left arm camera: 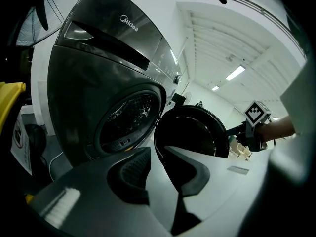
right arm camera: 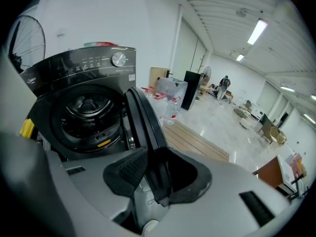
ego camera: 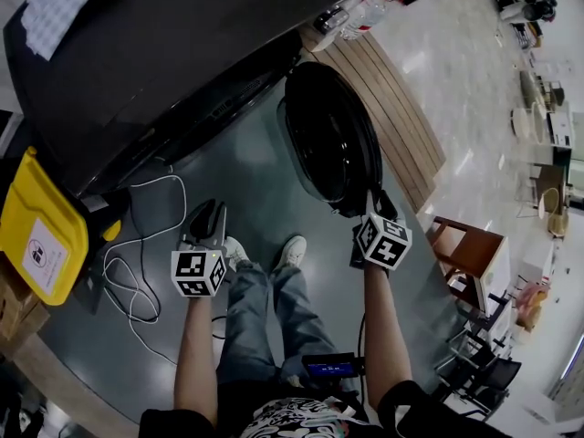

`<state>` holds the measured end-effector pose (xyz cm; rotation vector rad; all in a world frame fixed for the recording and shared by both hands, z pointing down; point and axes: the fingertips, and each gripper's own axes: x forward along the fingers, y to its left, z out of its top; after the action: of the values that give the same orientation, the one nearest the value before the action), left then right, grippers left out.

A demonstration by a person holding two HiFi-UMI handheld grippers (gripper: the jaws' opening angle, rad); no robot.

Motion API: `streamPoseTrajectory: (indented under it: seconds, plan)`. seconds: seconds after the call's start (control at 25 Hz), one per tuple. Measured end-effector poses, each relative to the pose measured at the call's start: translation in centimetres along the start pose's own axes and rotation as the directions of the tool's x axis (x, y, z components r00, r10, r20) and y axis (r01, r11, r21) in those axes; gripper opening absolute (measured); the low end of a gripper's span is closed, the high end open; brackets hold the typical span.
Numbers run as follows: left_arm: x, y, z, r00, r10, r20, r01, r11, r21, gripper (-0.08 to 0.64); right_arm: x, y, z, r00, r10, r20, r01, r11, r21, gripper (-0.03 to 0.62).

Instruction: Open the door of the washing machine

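The dark grey front-loading washing machine stands with its round door swung wide open, away from the drum opening. My right gripper is at the door's free edge. In the right gripper view the door's thin rim runs between the two pads and both touch it, so the right gripper is shut on it. My left gripper hangs low in front of the machine, apart from it. Its jaws show a narrow gap with nothing between them.
A yellow container and a looped white cable lie on the floor left of the machine. A wooden platform with a plastic bottle is behind the door. A wooden stool stands at the right. The person's shoes are below the door.
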<state>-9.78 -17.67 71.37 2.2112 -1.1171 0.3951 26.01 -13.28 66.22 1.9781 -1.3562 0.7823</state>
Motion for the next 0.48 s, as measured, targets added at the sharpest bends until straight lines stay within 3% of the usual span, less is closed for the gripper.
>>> streamPoseTrajectory:
  seconds: [0.2,0.28,0.32,0.4,0.48]
  plan:
    - [-0.2,-0.2,1.9,1.0,0.002,0.028,-0.003,0.999,0.033,0.077,1.4,-2.6,0.8,0.999,-0.051,-0.006,0.052,0.998,0.029,0.104]
    - [-0.6,-0.9,2.9,0.999,0.004,0.035,-0.006,0.999,0.051,0.077,1.4,-3.8,1.0,0.997,-0.068,-0.029,0.07,0.997,0.044,0.062]
    - [-1.2,-1.3,3.6,0.999,0.006,0.039,-0.009,0.998,0.061,0.077,0.9,-4.0,0.9,0.997,-0.069,-0.031,0.07,0.996,0.06,0.01]
    - [-2.7,-2.3,5.0,0.999,0.013,0.05,-0.017,0.996,0.085,0.075,-0.9,-3.4,0.9,1.0,-0.003,-0.003,0.003,0.996,0.093,0.003]
    - [-4.5,-4.0,6.3,0.997,0.026,0.069,-0.034,0.993,0.11,0.062,-3.8,-1.7,0.7,0.989,0.135,0.055,-0.14,0.983,0.119,0.003]
